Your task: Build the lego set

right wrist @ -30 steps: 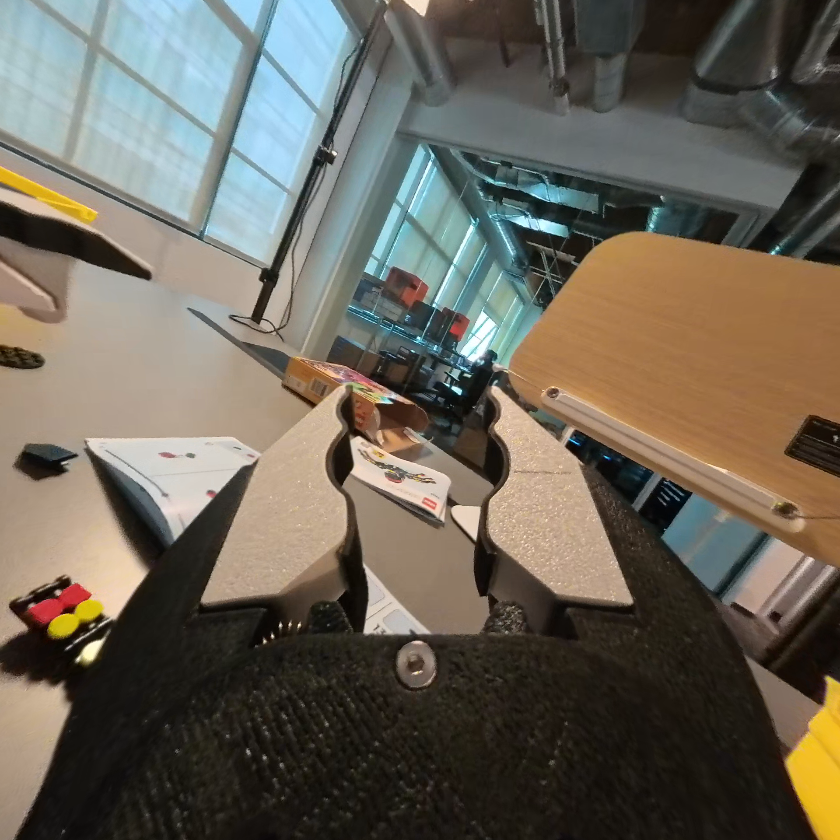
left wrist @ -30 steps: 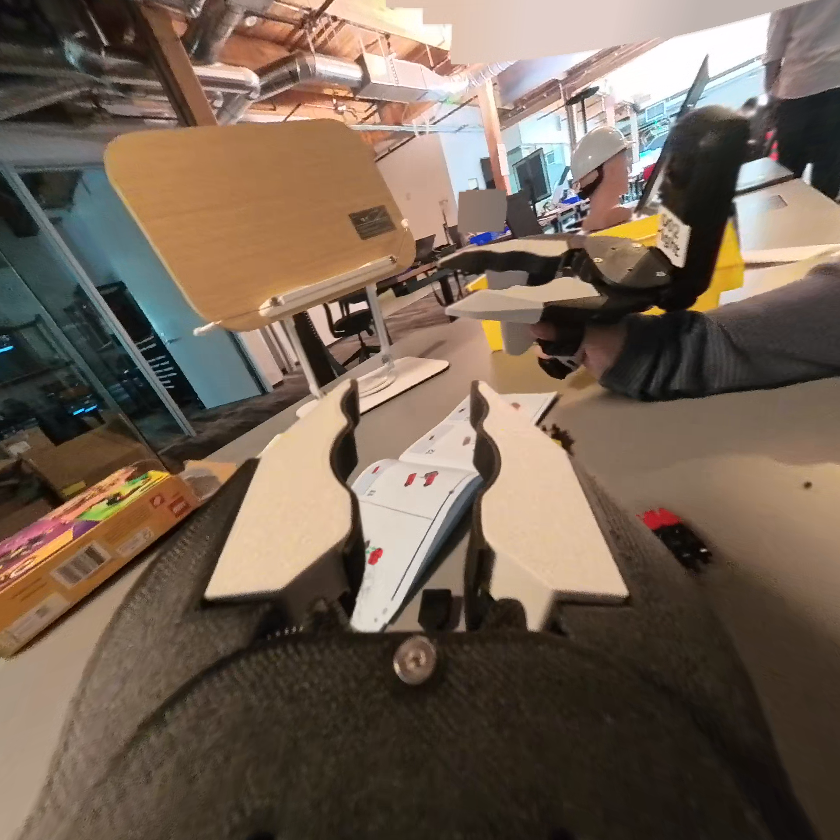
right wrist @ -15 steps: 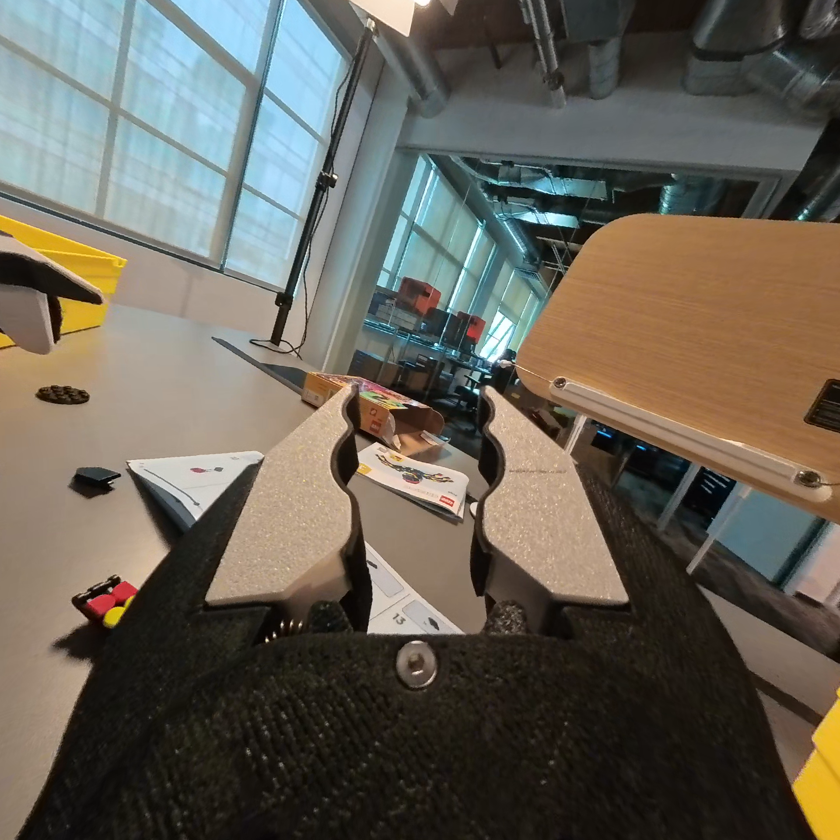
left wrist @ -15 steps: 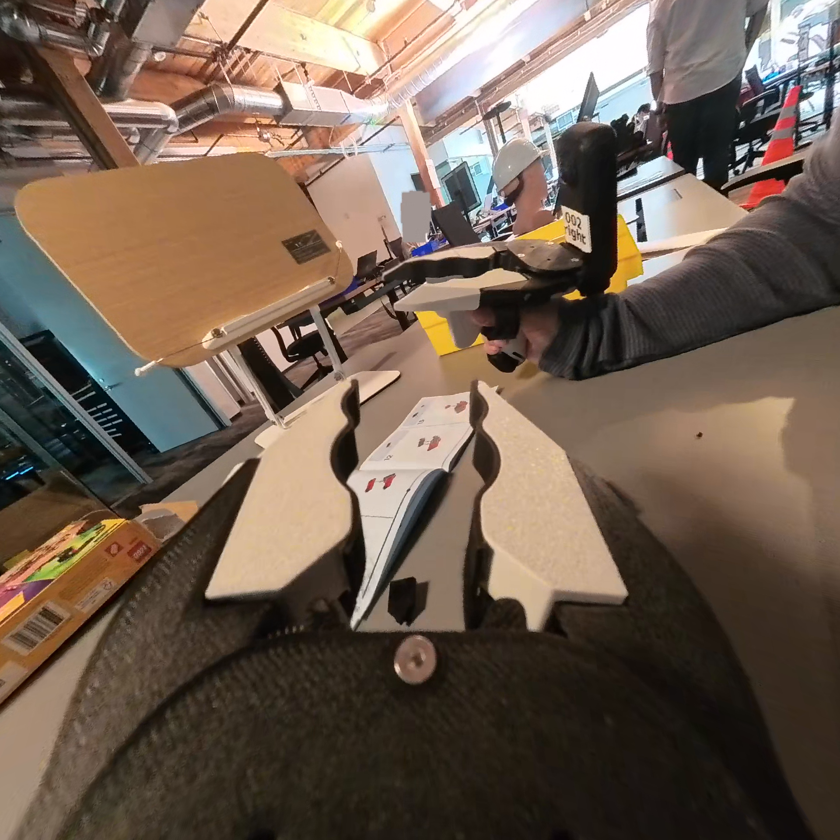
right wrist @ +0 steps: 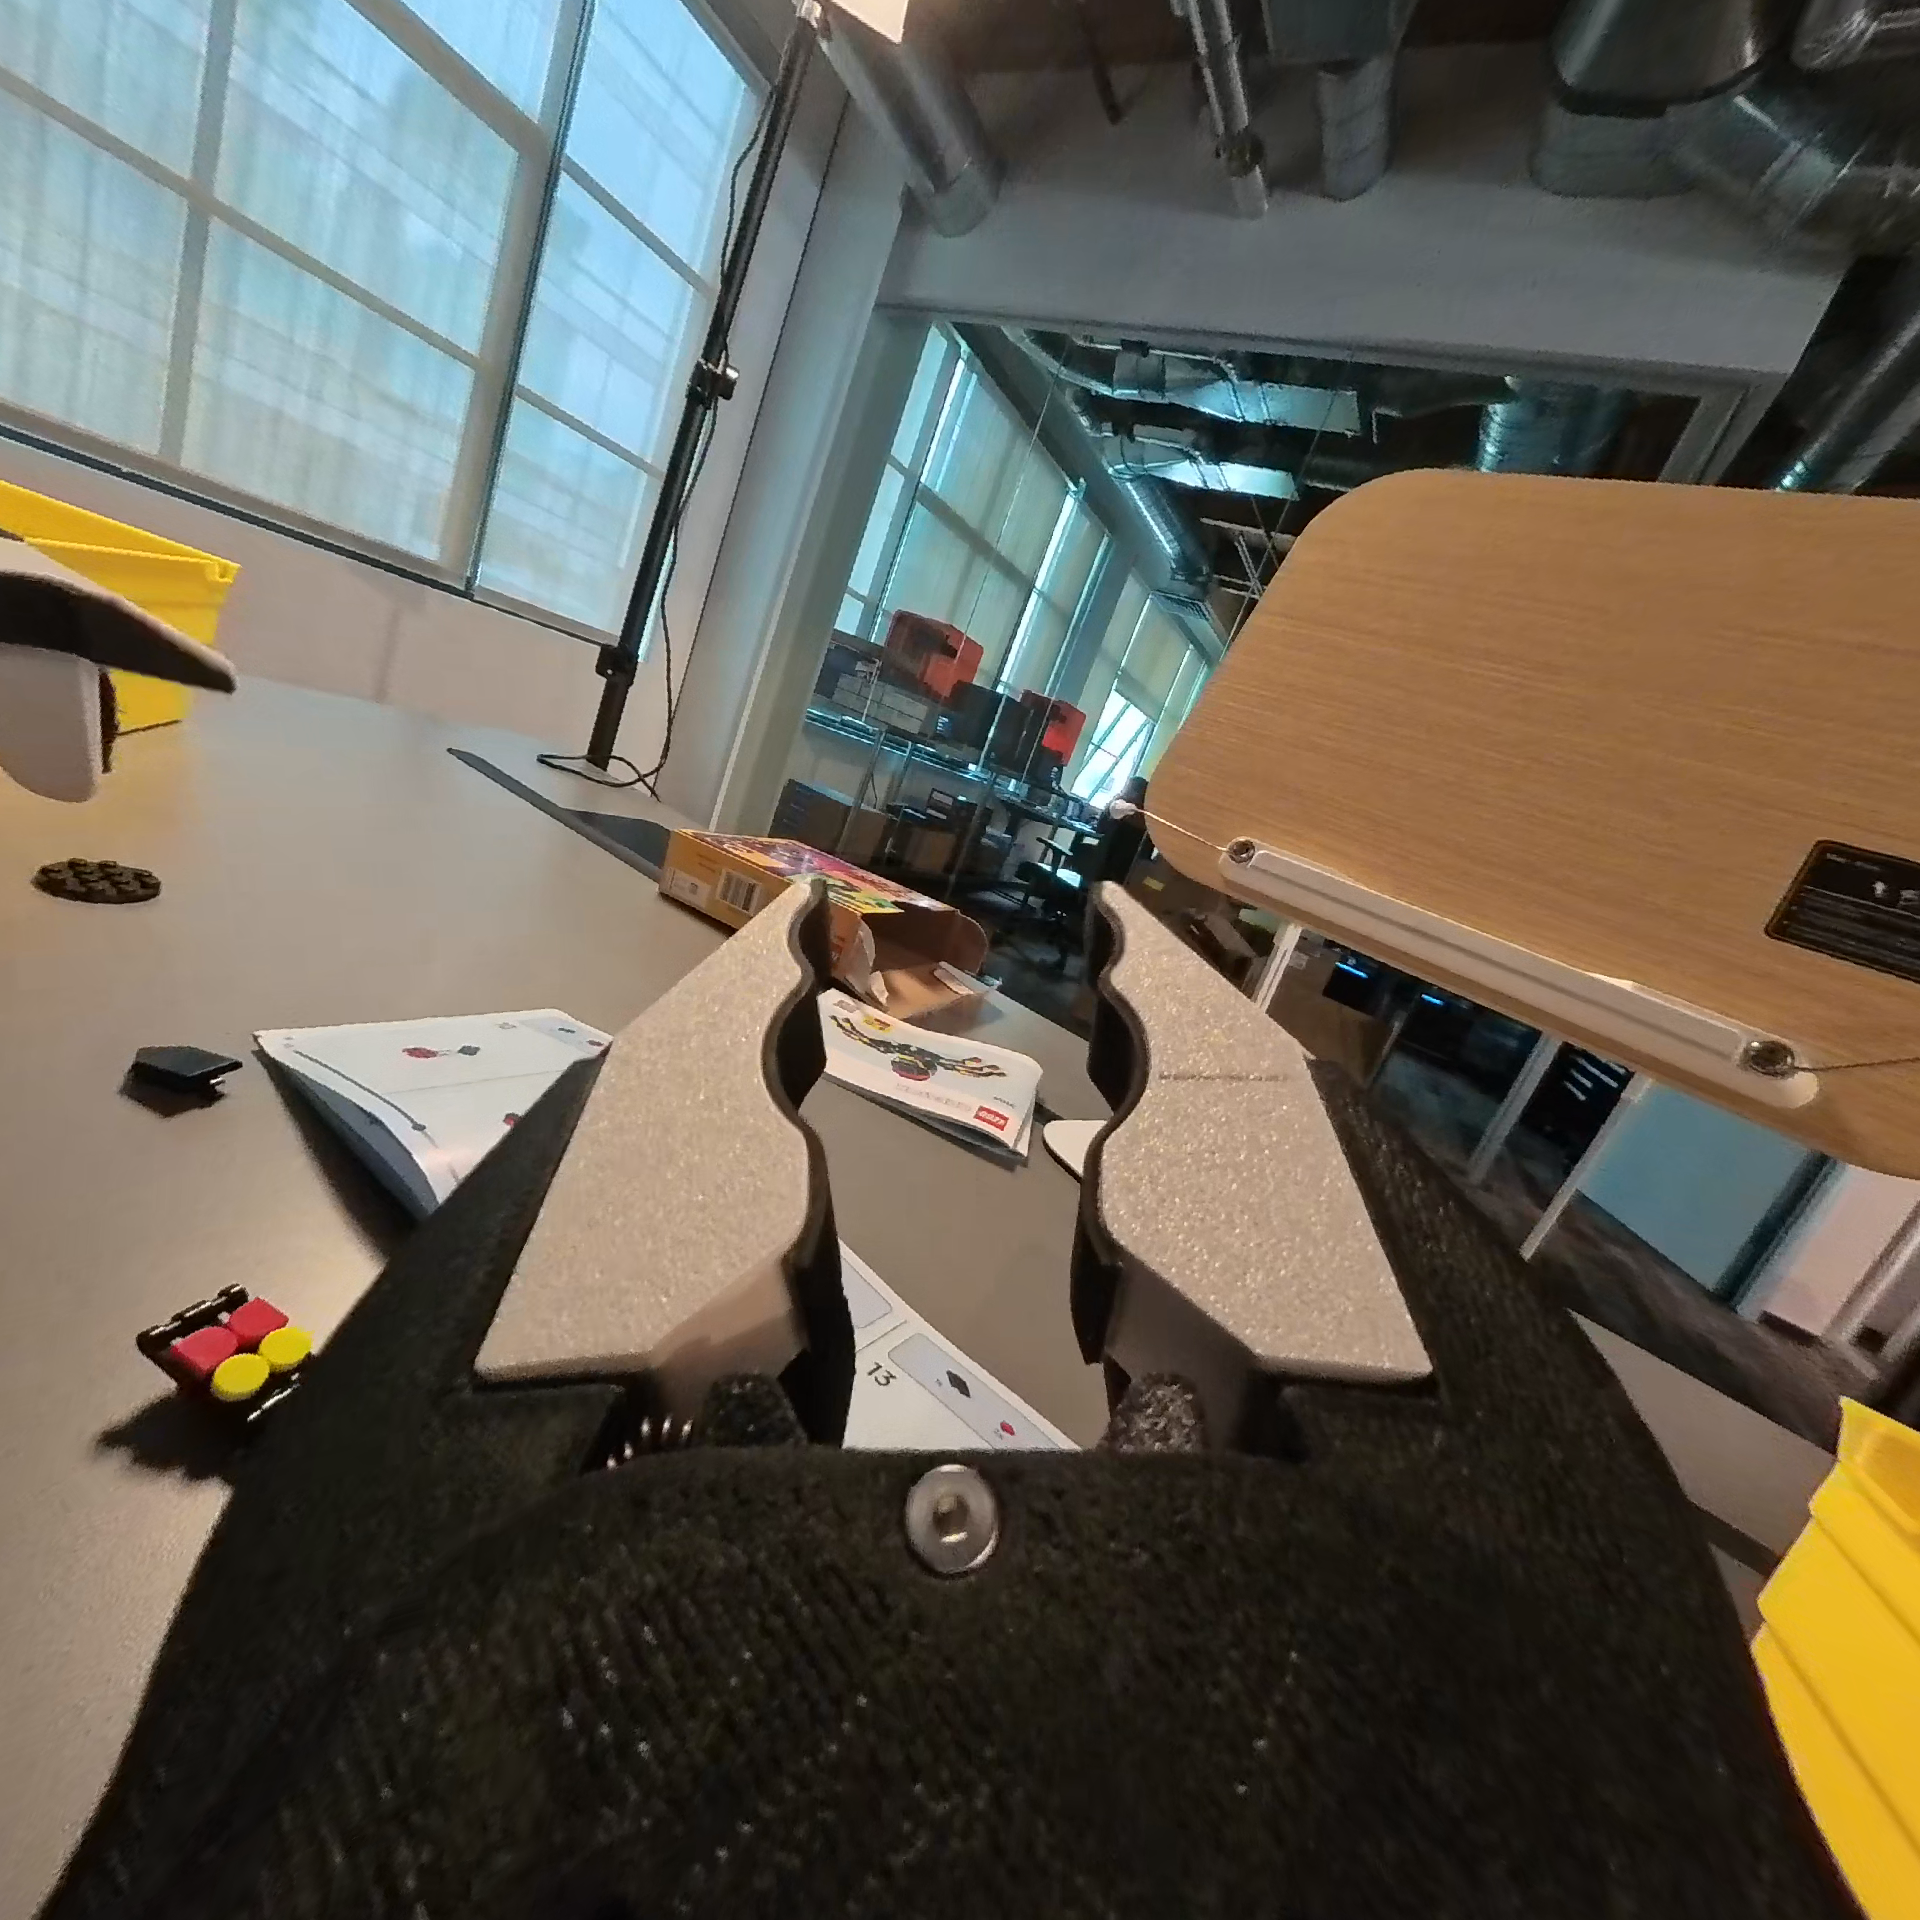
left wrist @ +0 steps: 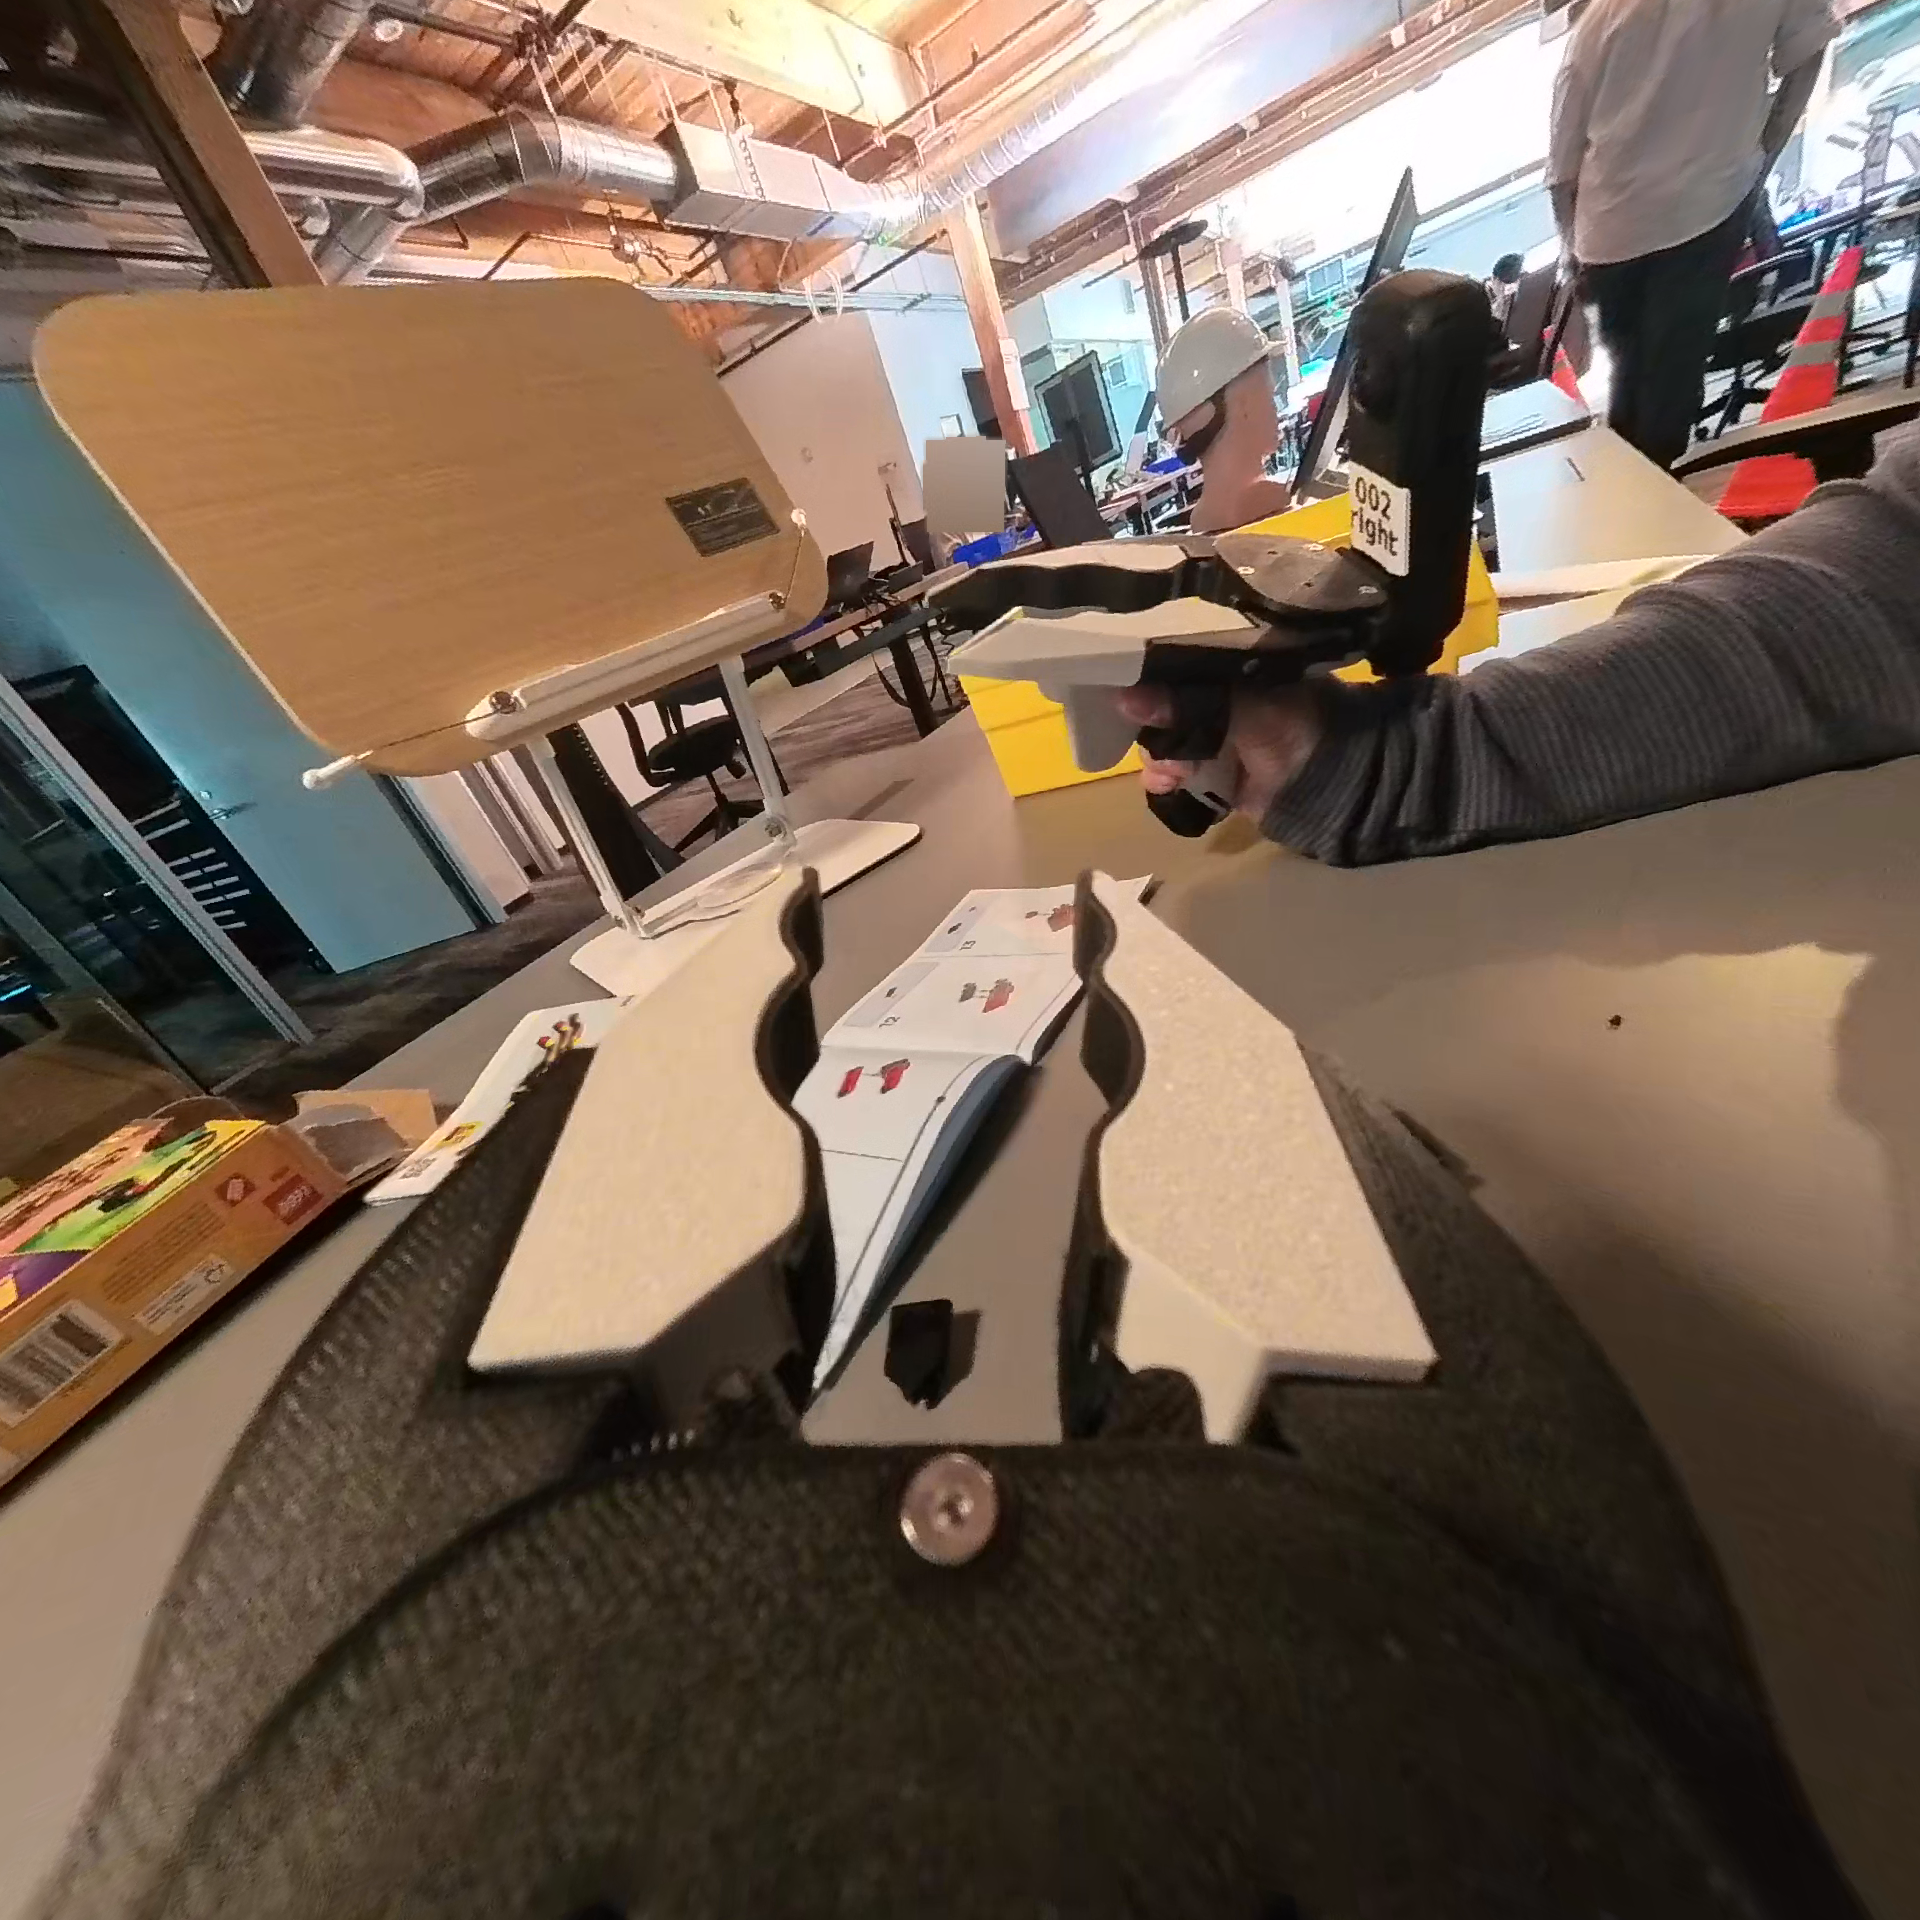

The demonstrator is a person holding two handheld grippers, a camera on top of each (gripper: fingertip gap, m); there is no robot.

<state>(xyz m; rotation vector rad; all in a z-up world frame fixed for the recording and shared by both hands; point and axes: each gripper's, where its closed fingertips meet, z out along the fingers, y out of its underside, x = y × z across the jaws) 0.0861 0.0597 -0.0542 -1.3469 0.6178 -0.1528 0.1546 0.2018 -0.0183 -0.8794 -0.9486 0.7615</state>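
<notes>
Grey table: both claws, left and right, spread, empty; booklet beneath.

The left gripper is hovering low, fingers parted and holding nothing. The right gripper is gaping likewise — a hand in a grey ribbed sleeve is gripping its handle, raised and level.

Red-yellow-black lego assembly flat on table; black piece beside open instruction booklet.
</notes>
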